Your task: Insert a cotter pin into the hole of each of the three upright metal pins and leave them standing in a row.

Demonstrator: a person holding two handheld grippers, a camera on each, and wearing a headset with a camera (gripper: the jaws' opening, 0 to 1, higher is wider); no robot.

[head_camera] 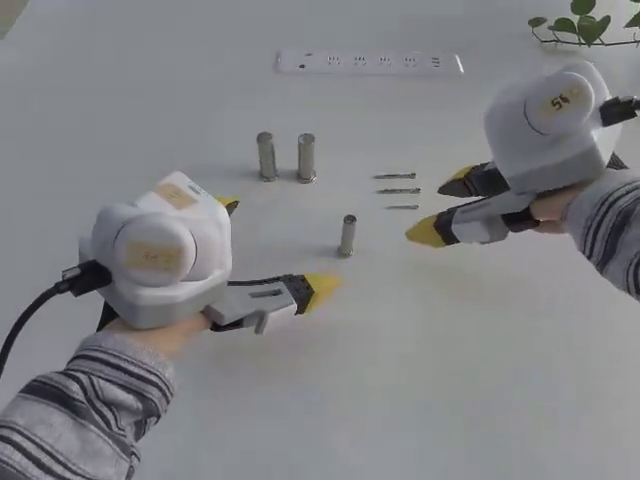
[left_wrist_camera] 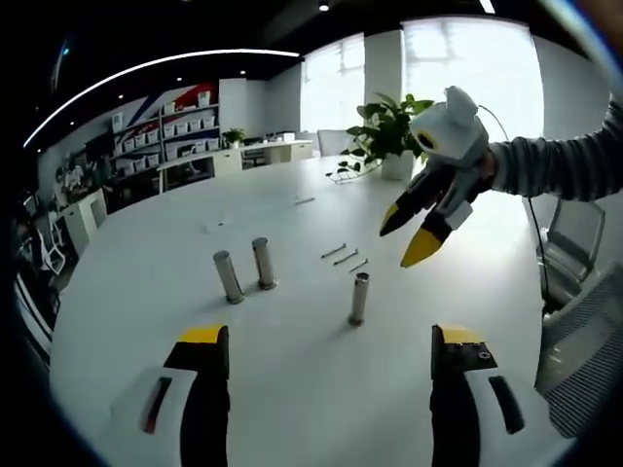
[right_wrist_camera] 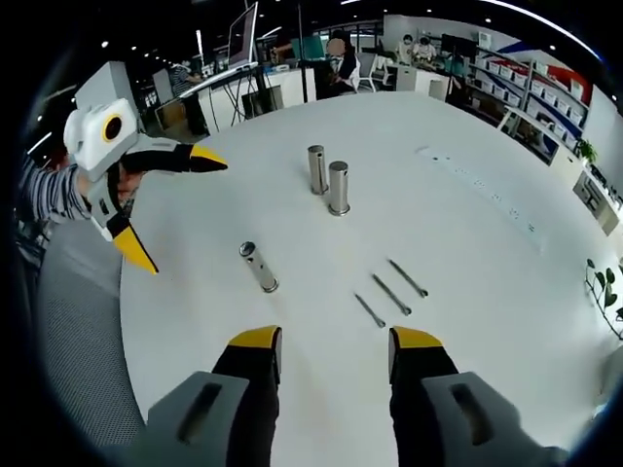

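Right gripper point(head_camera: 432, 212): jaws moderately parted, nothing between them, held above the table at the right of the head view with its yellow tips pointing toward the three cotter pins point(head_camera: 399, 190). Cotter pins: loose on the bare white table point(head_camera: 420, 380), side by side and apart from one another, just ahead of the right gripper's tips; long axes roughly in line with that gripper's reach, so in the right gripper view they run away from the jaws, a little right of centre. None is yet fitted, judging by how they lie. Single metal pin point(head_camera: 347, 235): upright, between the two grippers, near the cotter pins; its hole is too small to make out. Paired metal pins point(head_camera: 286, 157): upright, just beside each other, farther back and to the left. Left gripper point(head_camera: 278, 245): jaws wide apart, holding nothing, its nearer tip close to the single metal pin. By position the right gripper is the nearer to the cotter pins, the left to the single pin. Beyond: power strip point(head_camera: 370, 63) at the far edge; potted plant point(head_camera: 585, 25) in the far right corner.
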